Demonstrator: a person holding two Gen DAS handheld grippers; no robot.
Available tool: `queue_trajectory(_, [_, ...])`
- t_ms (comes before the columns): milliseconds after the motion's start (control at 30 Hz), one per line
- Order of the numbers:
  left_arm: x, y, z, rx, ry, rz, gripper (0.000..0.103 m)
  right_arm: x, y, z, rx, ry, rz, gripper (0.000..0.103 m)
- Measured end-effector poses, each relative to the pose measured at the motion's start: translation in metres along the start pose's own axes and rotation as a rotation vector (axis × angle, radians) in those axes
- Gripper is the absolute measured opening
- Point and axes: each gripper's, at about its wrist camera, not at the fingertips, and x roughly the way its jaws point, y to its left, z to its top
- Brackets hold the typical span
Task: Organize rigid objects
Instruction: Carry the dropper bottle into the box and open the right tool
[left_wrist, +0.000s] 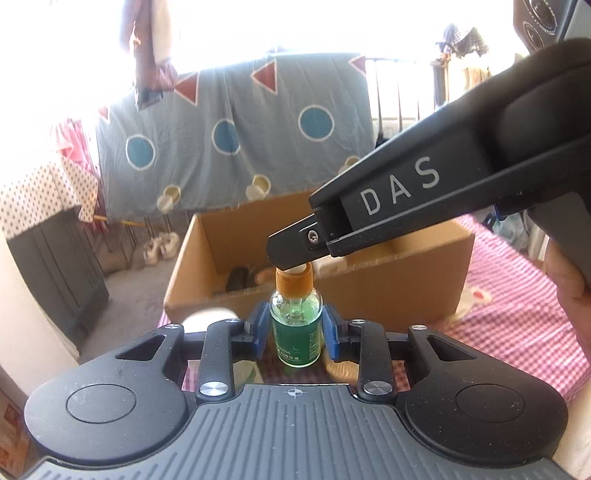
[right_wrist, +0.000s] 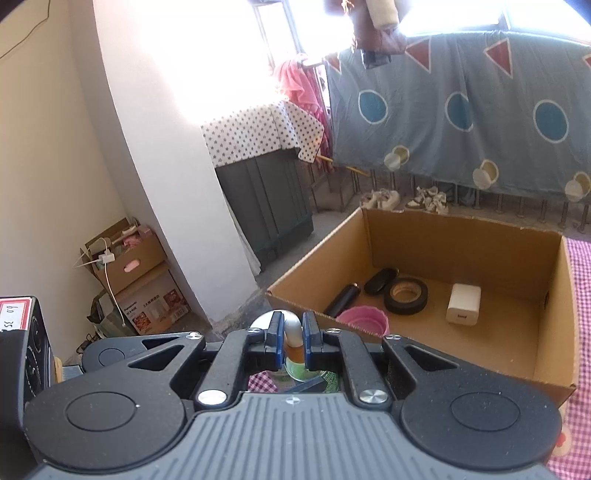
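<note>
While the left gripper (left_wrist: 295, 328) clamps its 2 blue pads (left_wrist: 257, 330) on the glass body of a small green-liquid dropper bottle with an orange collar and white rubber bulb (left_wrist: 295, 332), the right gripper (right_wrist: 293, 343) is closed on that bottle's white bulb (right_wrist: 293, 330), so both tools hold the same upright bottle. In the left wrist view the right gripper's black finger (left_wrist: 295, 249) comes in from 2 o'clock and sits on the bulb just above the orange collar (left_wrist: 294, 282). The bottle stands at the centre of that view, in front of the near wall of an open brown cardboard box (left_wrist: 369, 291), which lies toward 12 o'clock on a red-and-white checked cloth (left_wrist: 517, 314).

Seen from the right wrist, the box (right_wrist: 461, 236) spreads toward 2 o'clock. On its floor lie a black roll of tape (right_wrist: 405, 295), a white rectangular charger block (right_wrist: 463, 304) at the tape's 3 o'clock, a black oval case (right_wrist: 380, 280) at the tape's 10 o'clock, a black cylinder (right_wrist: 343, 297) further toward 9 o'clock, and a pink ribbed cup (right_wrist: 364, 321) against the near wall. A blue patterned sheet with circles and red triangles (right_wrist: 461, 110) hangs behind the box at 12 o'clock.
</note>
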Motion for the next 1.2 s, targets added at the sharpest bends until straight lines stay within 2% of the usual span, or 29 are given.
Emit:
queue_trajectory(133, [0.001, -0.003, 0.035, 0.006, -0.032, -0.044, 0.03, -0.018, -0.014, 0.028, -0.004, -0.036, -0.02, 0.011])
queue_trajectory(233, [0.019, -0.009, 0.062, 0.017, -0.033, -0.089, 0.03, -0.022, -0.04, 0.05, 0.012, -0.033, -0.046, 0.011])
queue_trajectory(367, [0.063, -0.013, 0.098, -0.044, 0.034, -0.199, 0.03, -0.012, -0.087, 0.072, 0.059, -0.002, -0.079, 0.011])
queue_trajectory(467, [0.105, -0.018, 0.114, -0.067, 0.095, -0.242, 0.03, 0.004, -0.128, 0.08, 0.11, 0.03, -0.094, 0.012])
queue_trajectory(633, [0.166, -0.032, 0.117, -0.081, 0.209, -0.261, 0.029, 0.045, -0.192, 0.078, 0.183, 0.101, -0.111, 0.012])
queue_trajectory(767, [0.198, -0.037, 0.108, -0.071, 0.284, -0.255, 0.029, 0.072, -0.221, 0.066, 0.218, 0.148, -0.122, 0.012])
queue_trajectory(900, [0.217, -0.035, 0.104, -0.105, 0.355, -0.256, 0.028, 0.093, -0.236, 0.056, 0.22, 0.191, -0.138, 0.012])
queue_trajectory(1033, [0.225, -0.034, 0.102, -0.111, 0.389, -0.254, 0.026, 0.108, -0.239, 0.05, 0.199, 0.239, -0.162, 0.012])
queue_trajectory(1200, [0.228, -0.035, 0.103, -0.112, 0.421, -0.247, 0.027, 0.108, -0.237, 0.048, 0.2, 0.225, -0.157, 0.013])
